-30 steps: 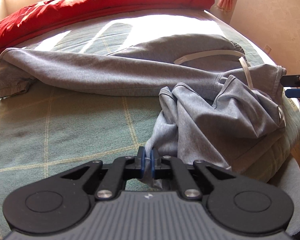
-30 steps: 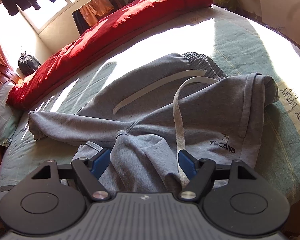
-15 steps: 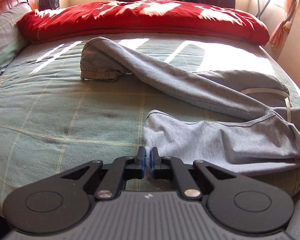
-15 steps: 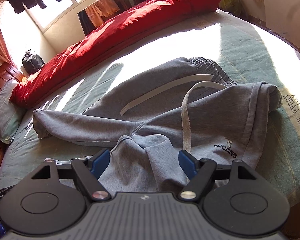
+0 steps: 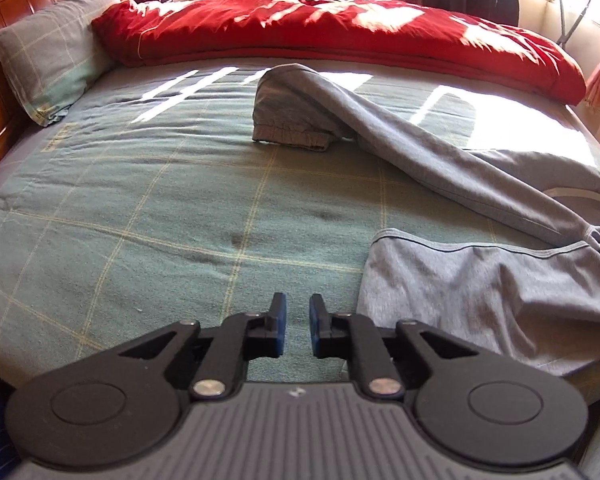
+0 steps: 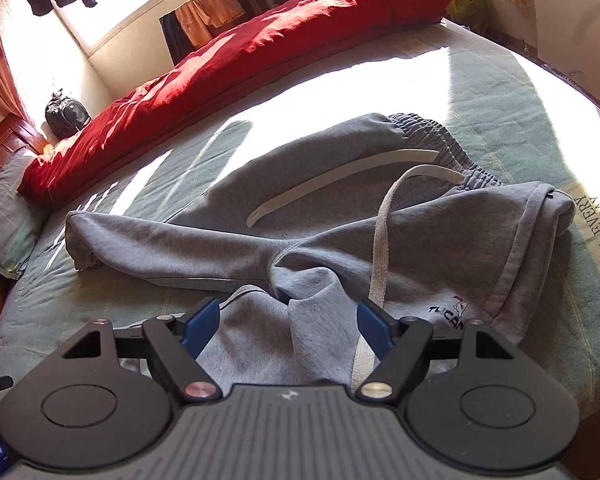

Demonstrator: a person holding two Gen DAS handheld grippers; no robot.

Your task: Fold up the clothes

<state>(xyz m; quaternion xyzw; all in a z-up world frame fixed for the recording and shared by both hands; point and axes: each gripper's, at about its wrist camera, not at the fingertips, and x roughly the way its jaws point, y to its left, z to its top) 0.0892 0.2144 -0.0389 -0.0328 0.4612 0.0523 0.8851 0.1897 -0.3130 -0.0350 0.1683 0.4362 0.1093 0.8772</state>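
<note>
Here the grey sweatpants (image 6: 340, 240) are spread on the bed (image 5: 140, 208) — left tool (image 5: 297, 322) opening, empty; right tool (image 6: 288, 322) held wide over them.

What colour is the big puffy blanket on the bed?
Red; the blanket shows best in the left wrist view.

Grey cotton-fleece sweatpants (image 6: 340, 232) lie crumpled across the frame's centre in the right wrist view. One leg extends left, cuff at centre left. The elasticated waistband sits upper right; white flat drawcords (image 6: 380, 248) trail over the fabric.
</note>
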